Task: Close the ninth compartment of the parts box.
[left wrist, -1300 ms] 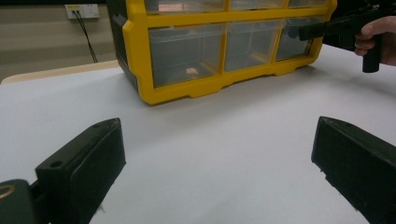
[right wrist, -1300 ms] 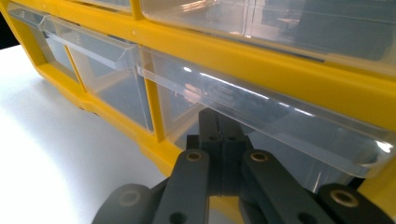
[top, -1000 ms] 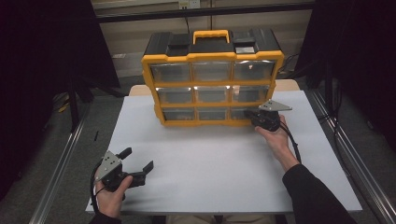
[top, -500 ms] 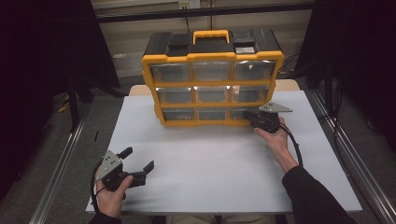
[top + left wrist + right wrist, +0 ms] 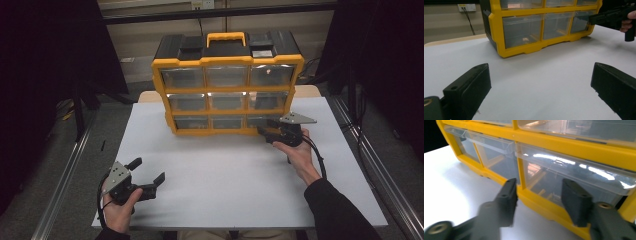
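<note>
Yellow drawer cabinet (image 5: 227,85) upright at the far middle of the white table (image 5: 225,175), long axis across the table, clear drawer fronts facing the person, handle on top. Bottom-right drawer (image 5: 574,182) just ahead of the right gripper (image 5: 537,195), jaws just opening, partly apart, nothing between them. Left gripper (image 5: 150,172) well apart at the near left corner, jaws wide, empty. No readable writing.

Lab-type recording station: white-topped table (image 5: 225,170) flanked by aluminium rails (image 5: 65,185), black curtains (image 5: 45,75), wall socket (image 5: 465,7) behind.
</note>
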